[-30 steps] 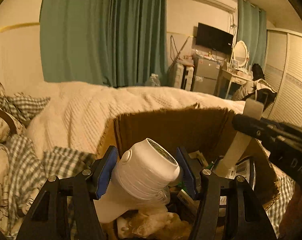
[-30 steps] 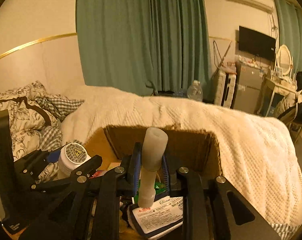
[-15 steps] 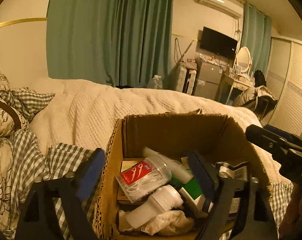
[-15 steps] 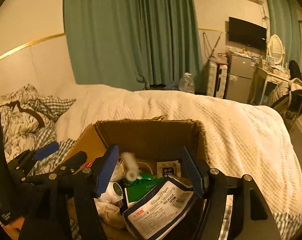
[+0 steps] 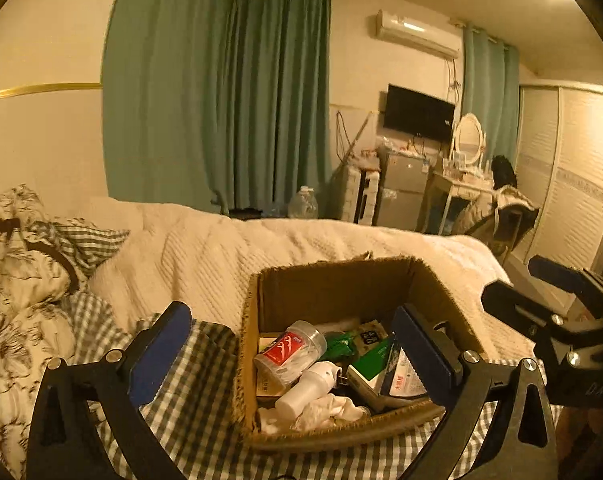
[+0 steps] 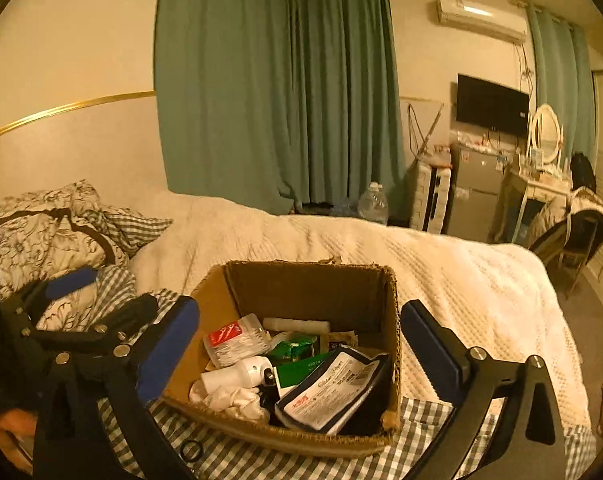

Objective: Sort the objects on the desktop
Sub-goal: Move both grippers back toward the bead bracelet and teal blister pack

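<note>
An open cardboard box (image 5: 333, 284) (image 6: 309, 284) stands on the bed's checked cloth. In it lie a white bottle (image 5: 307, 390) (image 6: 237, 376), a clear tub with a red label (image 5: 289, 352) (image 6: 235, 340), a pale tube (image 6: 295, 325), green packs (image 6: 297, 372) and a tissue pack (image 6: 329, 390). My left gripper (image 5: 291, 354) is open and empty, held above the box's near side. My right gripper (image 6: 299, 348) is open and empty above the box. Each gripper shows at the edge of the other's view.
A cream quilt (image 6: 421, 264) covers the bed behind the box. Patterned pillows (image 5: 17, 248) lie at the left. A black hair tie (image 6: 191, 450) lies on the checked cloth in front of the box. Green curtains, a TV and a dresser stand far behind.
A second ago my left gripper held the white bottle and my right held the pale tube. Both opened, the items dropped into the box, and both grippers have drawn back and up.
</note>
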The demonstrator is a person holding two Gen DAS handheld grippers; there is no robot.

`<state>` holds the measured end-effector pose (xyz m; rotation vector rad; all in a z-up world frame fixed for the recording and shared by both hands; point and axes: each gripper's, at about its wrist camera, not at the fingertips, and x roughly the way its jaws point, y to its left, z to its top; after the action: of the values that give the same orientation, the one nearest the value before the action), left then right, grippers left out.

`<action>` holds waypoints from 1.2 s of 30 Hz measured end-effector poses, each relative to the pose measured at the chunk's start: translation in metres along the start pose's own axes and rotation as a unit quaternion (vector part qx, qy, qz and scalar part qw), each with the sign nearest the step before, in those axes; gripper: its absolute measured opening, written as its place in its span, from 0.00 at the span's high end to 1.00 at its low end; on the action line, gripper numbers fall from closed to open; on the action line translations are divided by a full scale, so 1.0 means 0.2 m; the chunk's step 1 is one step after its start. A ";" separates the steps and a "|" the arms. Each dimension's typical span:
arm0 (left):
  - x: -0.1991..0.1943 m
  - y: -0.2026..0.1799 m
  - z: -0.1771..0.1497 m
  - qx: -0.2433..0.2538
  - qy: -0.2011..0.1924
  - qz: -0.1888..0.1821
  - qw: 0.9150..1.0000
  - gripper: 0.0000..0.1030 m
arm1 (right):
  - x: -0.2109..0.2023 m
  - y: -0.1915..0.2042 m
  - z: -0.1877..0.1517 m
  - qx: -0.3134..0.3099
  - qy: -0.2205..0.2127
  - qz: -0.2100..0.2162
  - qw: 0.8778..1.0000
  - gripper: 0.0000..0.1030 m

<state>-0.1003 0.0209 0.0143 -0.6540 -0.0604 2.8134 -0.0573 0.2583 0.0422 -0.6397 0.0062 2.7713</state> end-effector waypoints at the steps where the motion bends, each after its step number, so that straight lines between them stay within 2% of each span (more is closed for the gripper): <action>1: -0.03 0.01 0.00 -0.009 -0.006 0.003 1.000 0.00 | -0.02 0.01 0.00 -0.004 -0.003 0.002 1.000 0.00; 5: -0.12 0.02 -0.01 -0.023 -0.015 0.006 1.000 0.00 | -0.12 0.01 -0.03 0.009 -0.013 -0.012 1.000 0.00; 10: -0.21 0.03 -0.04 -0.016 -0.026 0.024 0.999 0.00 | -0.21 0.00 -0.10 0.028 -0.006 -0.005 1.000 0.00; 14: -0.26 0.06 -0.06 -0.022 -0.030 0.041 0.998 0.00 | -0.27 0.02 -0.17 0.021 -0.008 -0.028 0.999 0.00; 17: -0.24 0.10 -0.10 -0.023 0.014 0.051 0.998 0.00 | -0.31 0.01 -0.21 0.022 -0.015 -0.031 0.999 0.00; 21: -0.23 0.12 -0.21 0.006 0.036 0.063 0.997 0.00 | -0.32 -0.01 -0.29 0.037 0.000 -0.029 0.999 0.00; 23: -0.21 0.13 -0.27 0.017 0.062 0.057 0.996 0.00 | -0.33 0.00 -0.32 0.036 0.007 -0.024 0.999 0.00; 25: -0.17 0.16 -0.34 -0.001 0.103 0.045 0.994 0.00 | -0.34 0.01 -0.37 0.029 0.014 -0.024 0.999 0.00; 27: -0.16 0.18 -0.40 -0.019 0.123 0.051 0.991 0.00 | -0.34 0.02 -0.42 0.039 0.032 -0.012 0.999 0.00; 30: -0.17 0.16 -0.48 -0.013 0.125 0.055 0.991 0.00 | -0.32 0.01 -0.51 0.070 0.061 0.000 0.996 0.00; 33: -0.15 0.11 -0.56 0.005 0.144 0.058 0.988 0.00 | -0.29 0.00 -0.62 0.079 0.104 -0.030 0.991 0.00; 36: -0.10 0.08 -0.65 0.014 0.169 0.063 0.984 0.00 | -0.25 0.00 -0.70 0.086 0.142 -0.040 0.985 0.00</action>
<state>-0.0292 -0.0011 -0.0946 -1.1535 0.0867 2.7692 0.0458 0.2348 -0.0634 -0.9567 0.2711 2.5437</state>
